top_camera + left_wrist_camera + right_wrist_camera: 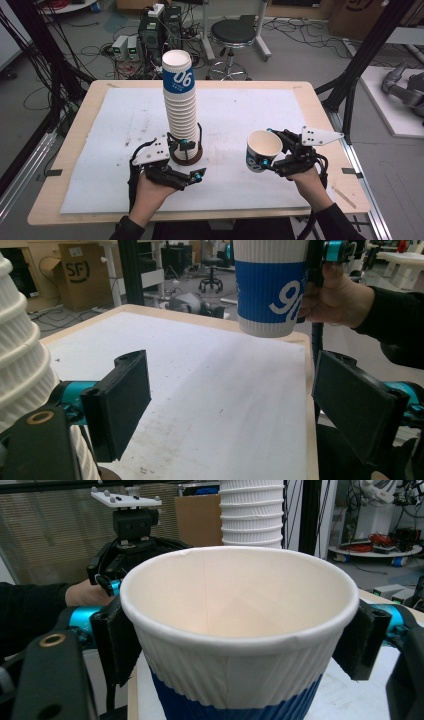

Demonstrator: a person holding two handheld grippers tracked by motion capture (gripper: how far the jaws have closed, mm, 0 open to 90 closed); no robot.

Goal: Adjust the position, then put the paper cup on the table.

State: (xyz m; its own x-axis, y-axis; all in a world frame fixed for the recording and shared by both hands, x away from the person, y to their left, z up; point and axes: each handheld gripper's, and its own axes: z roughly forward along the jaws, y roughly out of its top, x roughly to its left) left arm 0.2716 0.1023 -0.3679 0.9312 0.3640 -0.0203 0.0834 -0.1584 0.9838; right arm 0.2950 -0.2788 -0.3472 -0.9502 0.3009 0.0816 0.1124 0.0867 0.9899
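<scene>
In the high view I have the right tool (274, 150) at the right of the frame, a little below the middle, clamped on a single paper cup (263, 150). The cup is white with a blue band, mouth up and tipped slightly, and in the left gripper view it hangs clear above the worktop (85, 120), its base (270, 327) off the surface at the top of the frame. In the right gripper view the two black pads press on opposite sides of the cup's ribbed wall (235, 665), just under the rim, and the inside of the cup looks bare.

My left tool (192, 160) sits at the lower centre-left of the high view, at the foot of a tall stack of cups (181, 107). The stack stands upright on a dark round base (186, 156) near the middle of the white mat (125, 120), its top cup bearing a blue band with white digits. In the left gripper view the jaws stand apart; the stack's ribbed side (20, 360) shows at the far left edge, beside the left pad (120, 400), outside the gap as far as I can see, and I cannot tell whether it touches it.

The held cup and the stack are well apart, with bare mat between them. A black stool (231, 35) stands on the floor beyond the worktop, at the top centre.
</scene>
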